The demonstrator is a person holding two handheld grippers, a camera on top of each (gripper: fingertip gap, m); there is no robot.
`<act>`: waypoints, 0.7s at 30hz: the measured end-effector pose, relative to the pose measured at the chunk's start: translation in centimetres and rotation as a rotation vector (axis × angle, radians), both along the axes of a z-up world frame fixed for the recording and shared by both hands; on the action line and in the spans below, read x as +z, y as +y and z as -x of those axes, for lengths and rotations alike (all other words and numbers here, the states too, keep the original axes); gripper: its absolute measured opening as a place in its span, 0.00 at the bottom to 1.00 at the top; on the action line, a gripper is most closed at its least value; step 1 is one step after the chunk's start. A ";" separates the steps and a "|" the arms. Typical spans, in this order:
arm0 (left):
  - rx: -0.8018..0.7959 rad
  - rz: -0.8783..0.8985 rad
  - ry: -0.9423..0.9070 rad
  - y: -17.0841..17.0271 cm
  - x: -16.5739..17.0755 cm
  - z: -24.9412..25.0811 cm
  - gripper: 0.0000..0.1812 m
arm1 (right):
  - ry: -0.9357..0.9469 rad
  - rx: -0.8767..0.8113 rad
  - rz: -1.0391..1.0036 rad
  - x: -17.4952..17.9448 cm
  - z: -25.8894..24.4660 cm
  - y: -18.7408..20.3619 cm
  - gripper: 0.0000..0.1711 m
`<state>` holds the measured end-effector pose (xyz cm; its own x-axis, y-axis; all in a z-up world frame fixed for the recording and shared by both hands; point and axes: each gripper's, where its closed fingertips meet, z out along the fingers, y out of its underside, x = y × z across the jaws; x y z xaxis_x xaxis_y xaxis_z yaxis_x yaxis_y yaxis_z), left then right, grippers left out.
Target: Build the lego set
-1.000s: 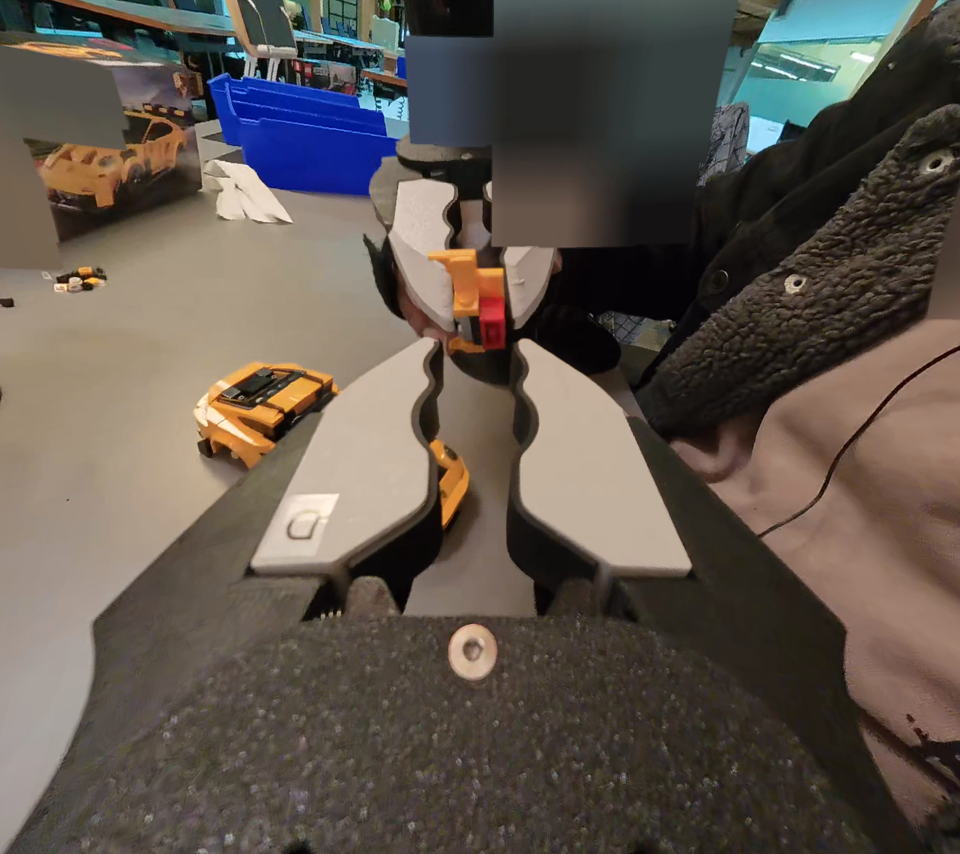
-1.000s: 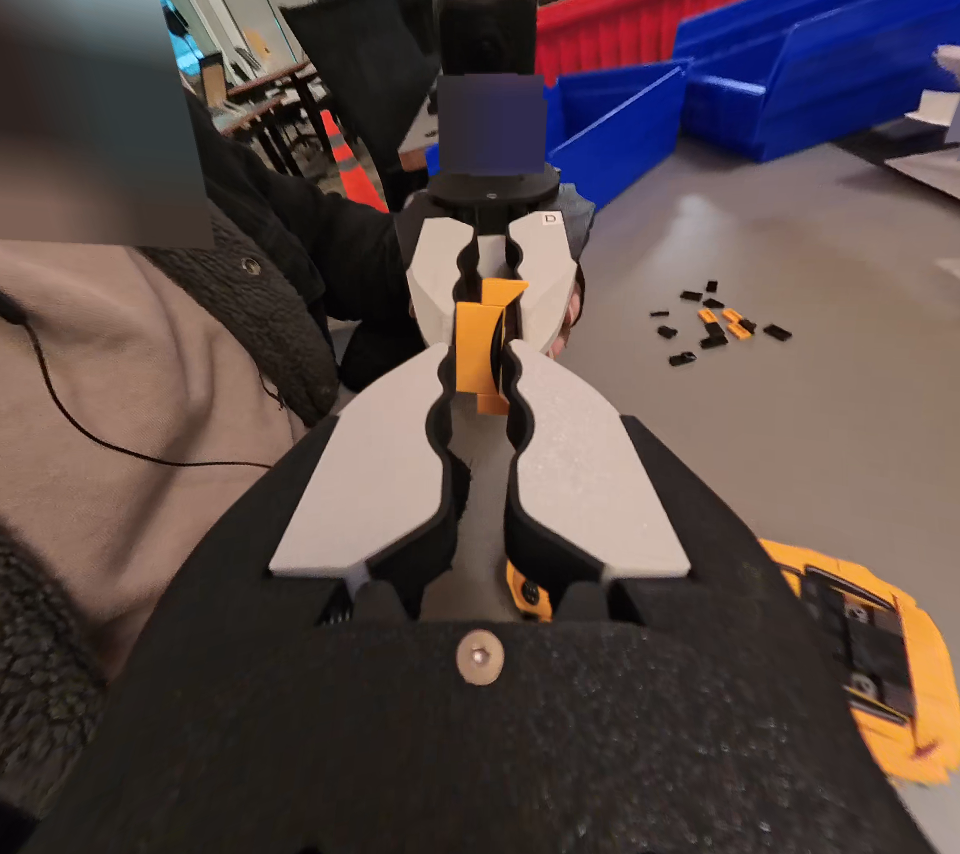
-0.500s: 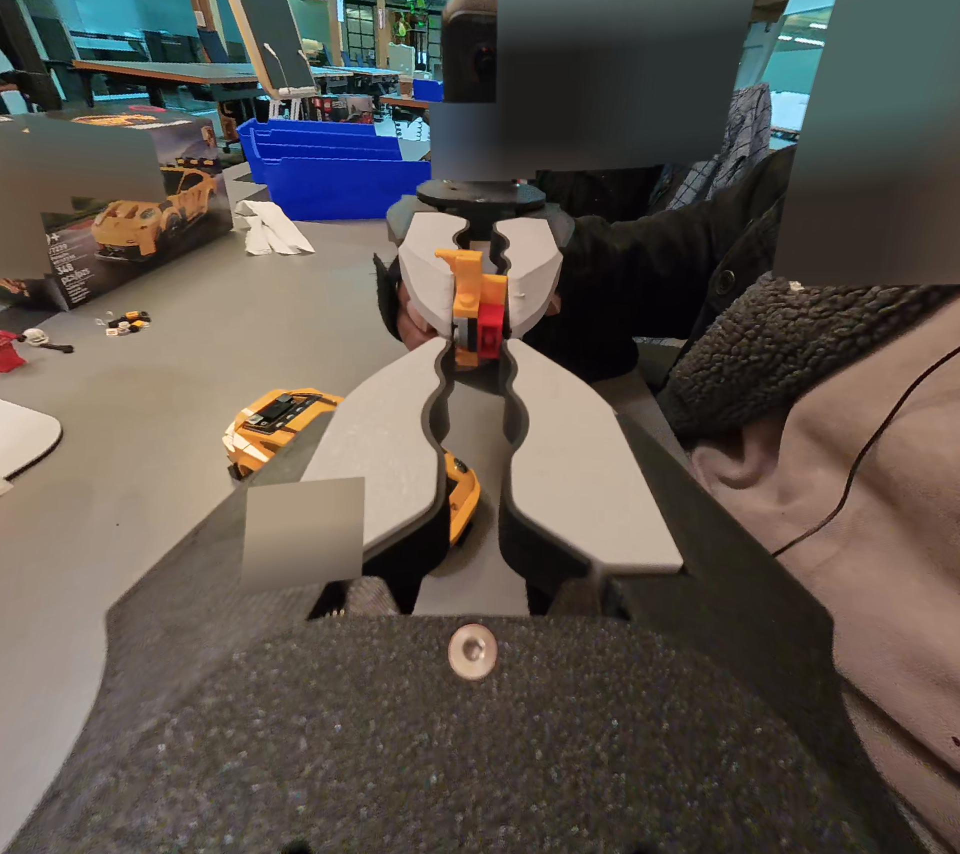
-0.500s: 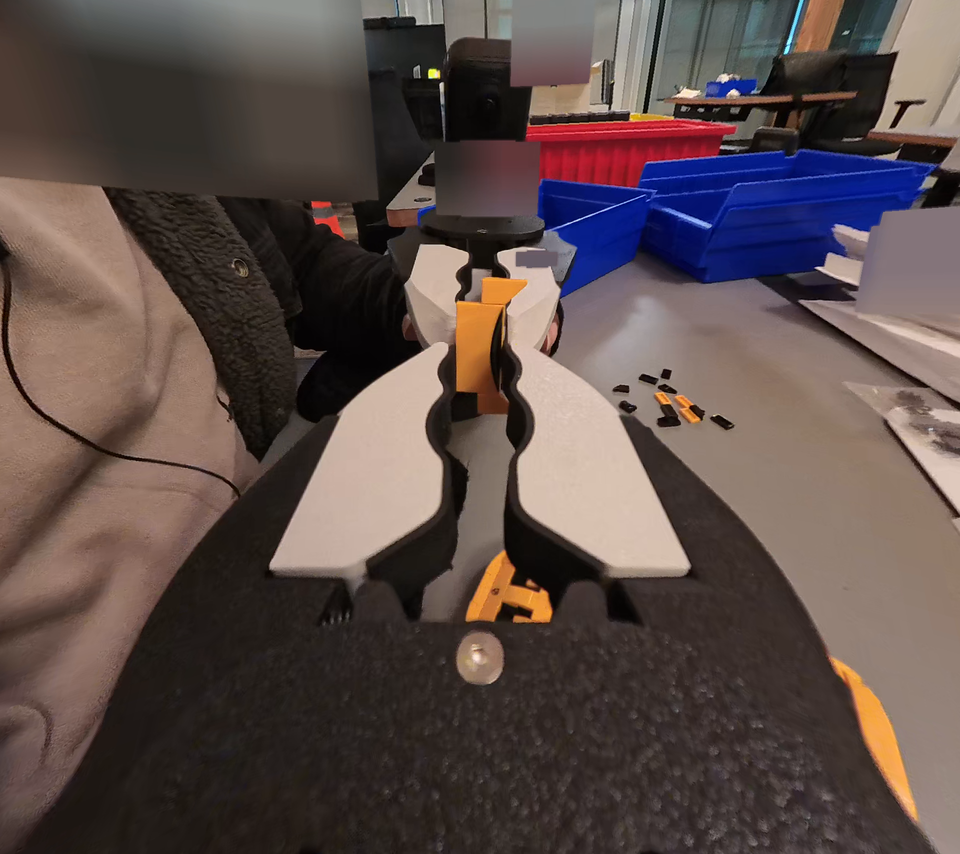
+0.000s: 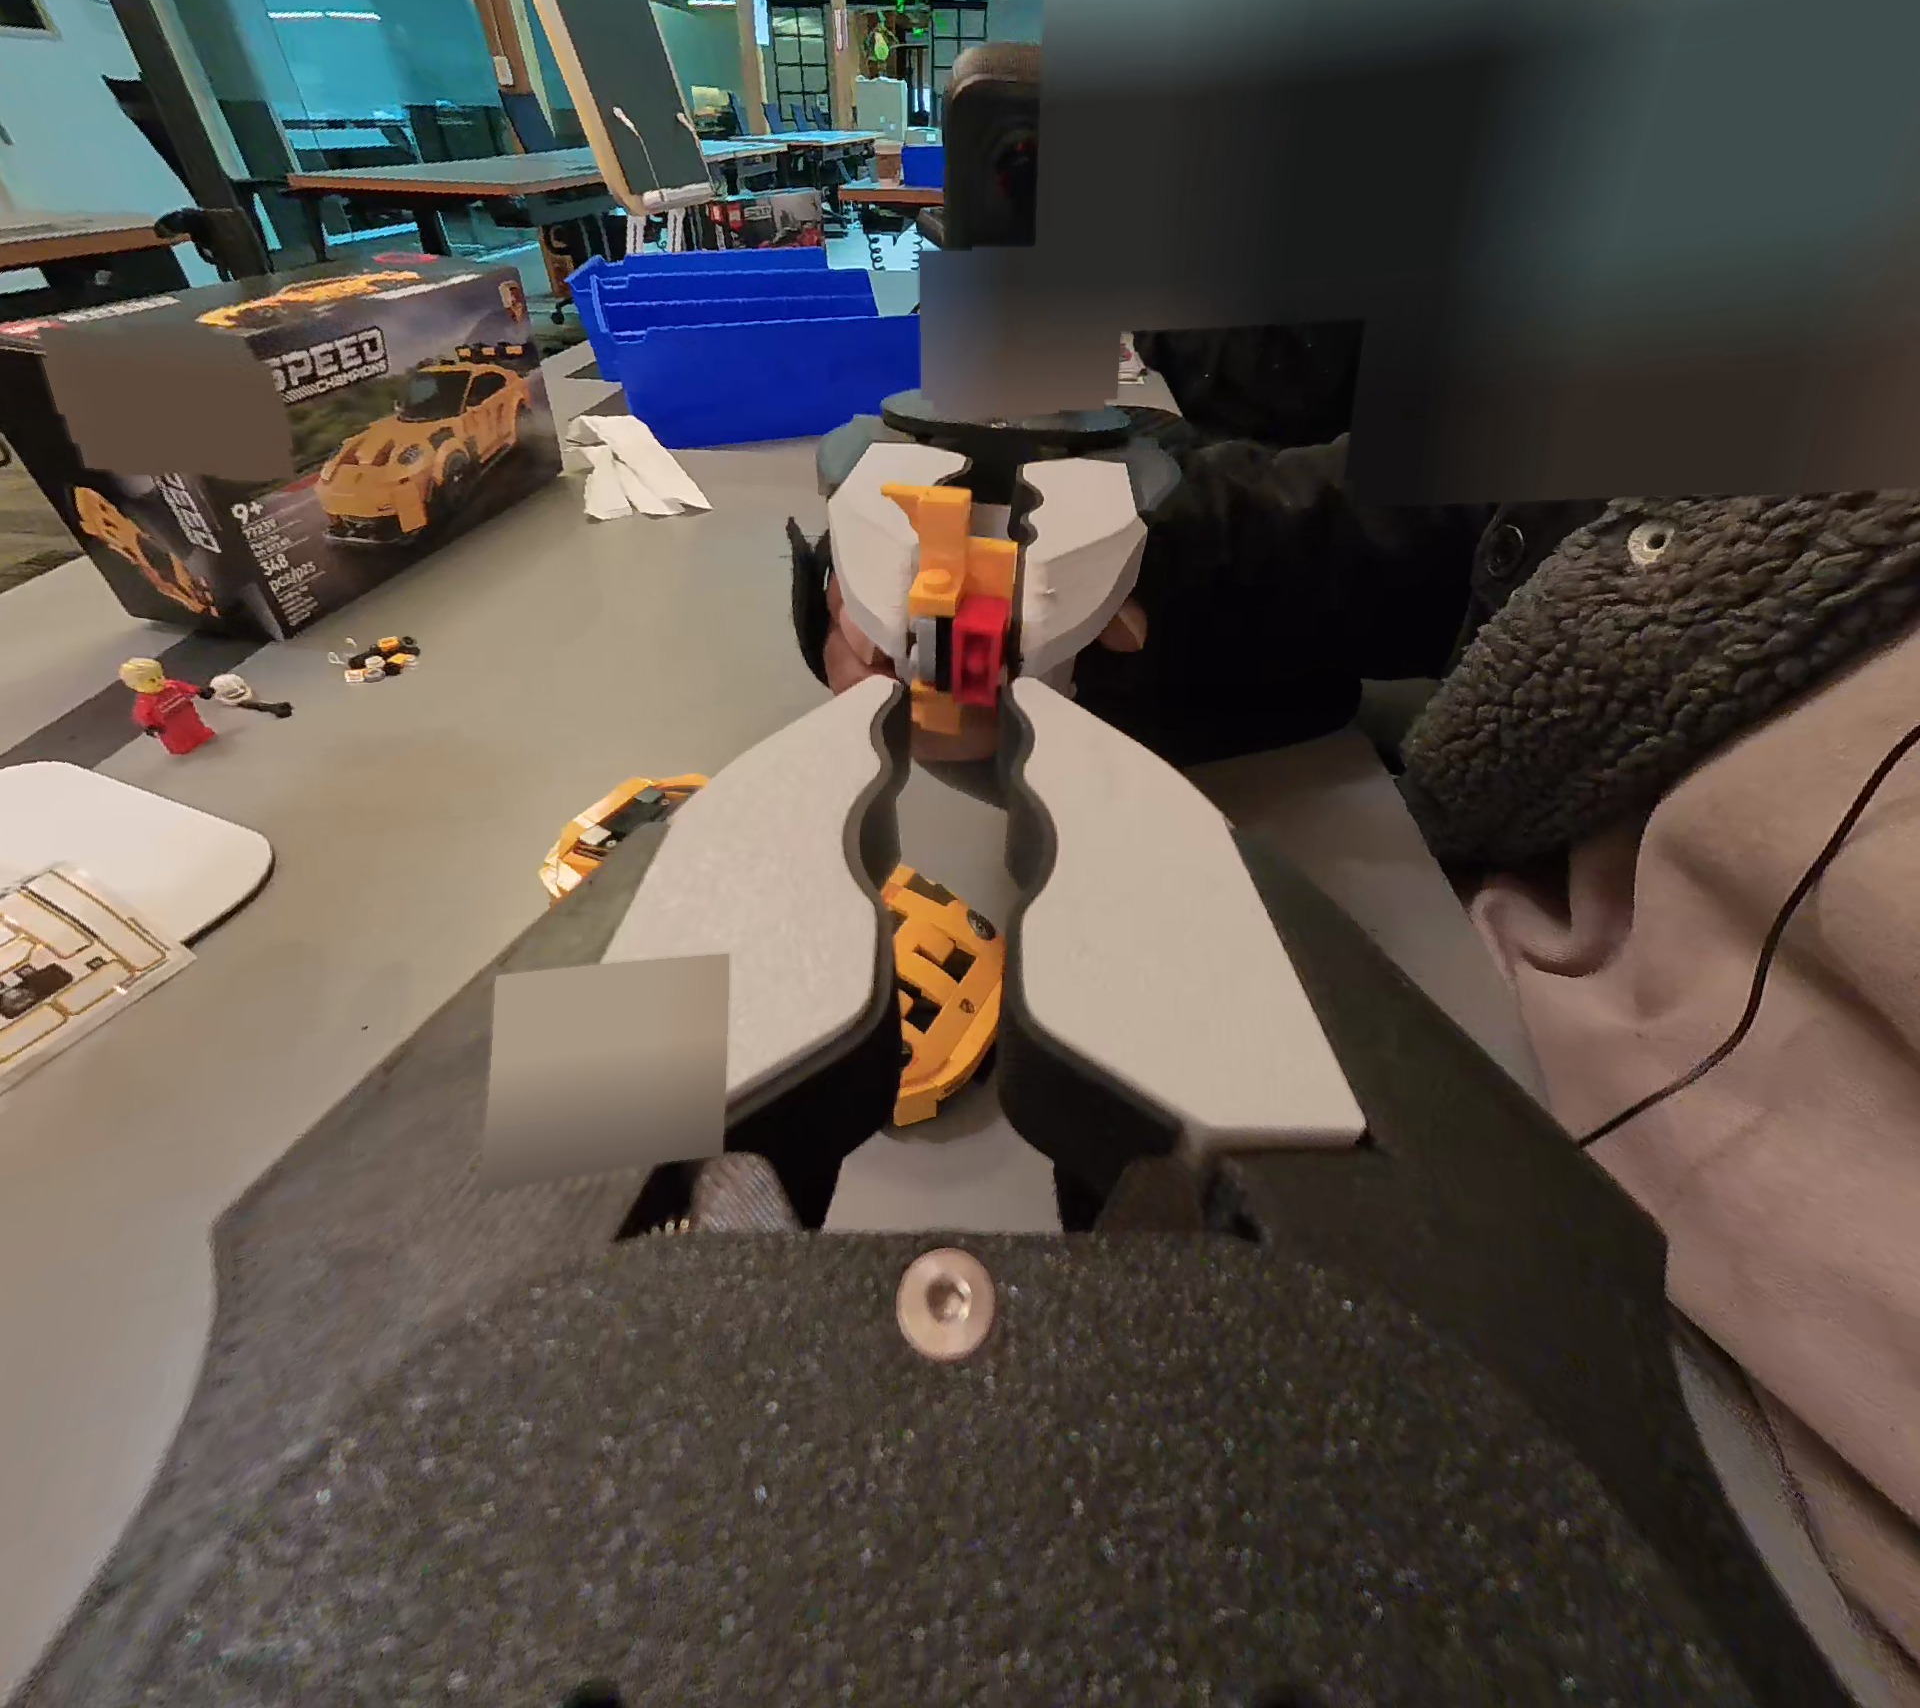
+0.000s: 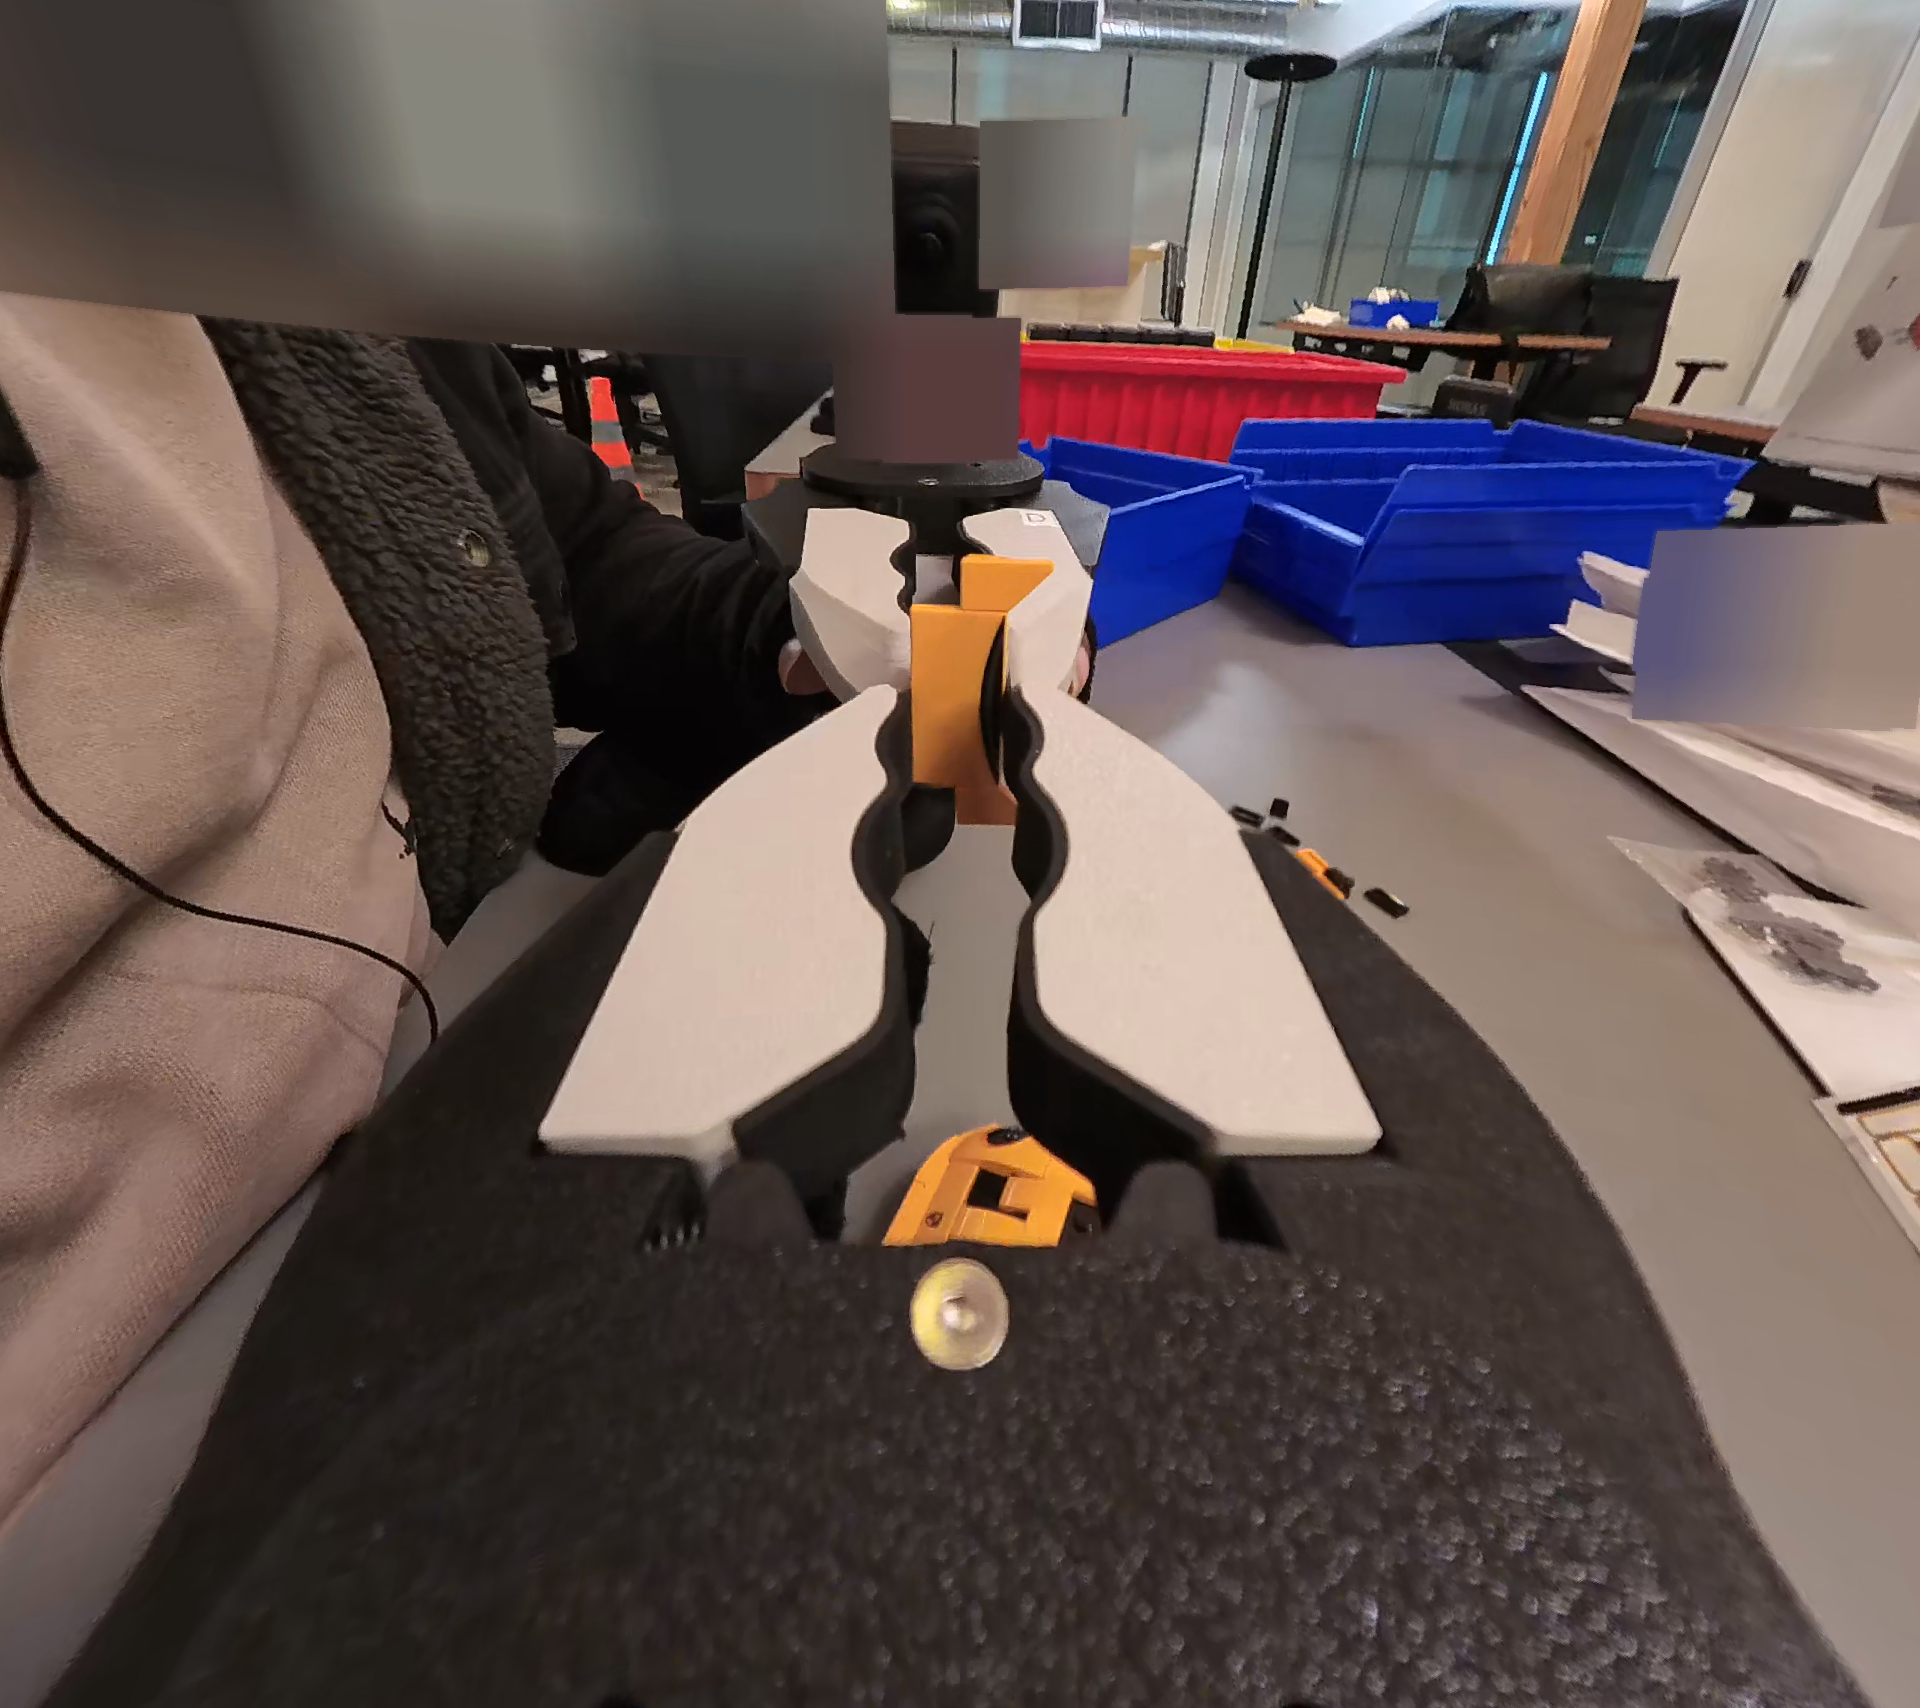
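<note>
A small orange, red and black lego sub-assembly (image 5: pixel 954 609) is held in the air between my two grippers, which face each other tip to tip. My left gripper (image 5: pixel 951 708) is shut on its near end. My right gripper (image 6: pixel 956 723) is shut on the same sub-assembly (image 6: pixel 951 692) from the other side; its grey fingers (image 5: pixel 1081 567) show beyond the piece in the left wrist view. The partly built orange lego car (image 5: pixel 940 983) lies on the grey table (image 5: pixel 468 723) below the grippers, and also shows under my right gripper (image 6: pixel 987 1191).
The set's box (image 5: pixel 312 453), a red minifigure (image 5: pixel 171 708), small loose parts (image 5: pixel 379 656) and a sticker sheet (image 5: pixel 52 962) lie to the left. Blue bins (image 6: pixel 1455 526), booklets (image 6: pixel 1766 775) and loose black and orange pieces (image 6: pixel 1320 858) lie on the right. The person's jacket is close behind. Both grippers' tips are close together, under 4 cm apart.
Both grippers have risen and tilted up, keeping the sub-assembly clamped between them. The car now sits lower in both views and more of the room shows.
</note>
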<state>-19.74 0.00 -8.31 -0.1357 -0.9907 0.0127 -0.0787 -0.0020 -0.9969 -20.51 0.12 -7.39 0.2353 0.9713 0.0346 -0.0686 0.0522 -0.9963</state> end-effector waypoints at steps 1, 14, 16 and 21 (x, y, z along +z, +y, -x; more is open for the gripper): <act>0.005 -0.011 -0.001 0.0 0.1 0.0 0.08 | 0.006 0.003 -0.005 0.1 0.0 -0.1 0.09; 0.040 -0.121 0.026 -0.1 -0.2 -0.2 0.08 | 0.010 0.021 -0.033 -0.2 -0.2 -0.3 0.09; 0.027 -0.112 0.027 -0.2 -0.4 -0.2 0.08 | 0.002 0.020 -0.035 -0.4 -0.2 -0.3 0.10; -0.044 -0.046 -0.017 -0.2 0.0 0.3 0.09 | -0.027 0.020 -0.025 -0.7 -0.3 -0.3 0.10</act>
<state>-20.03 -0.21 -8.34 -0.1786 -0.9833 -0.0352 -0.0613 0.0468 -0.9970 -20.19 -0.16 -8.14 0.2142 0.9747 0.0647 -0.0433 0.0756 -0.9962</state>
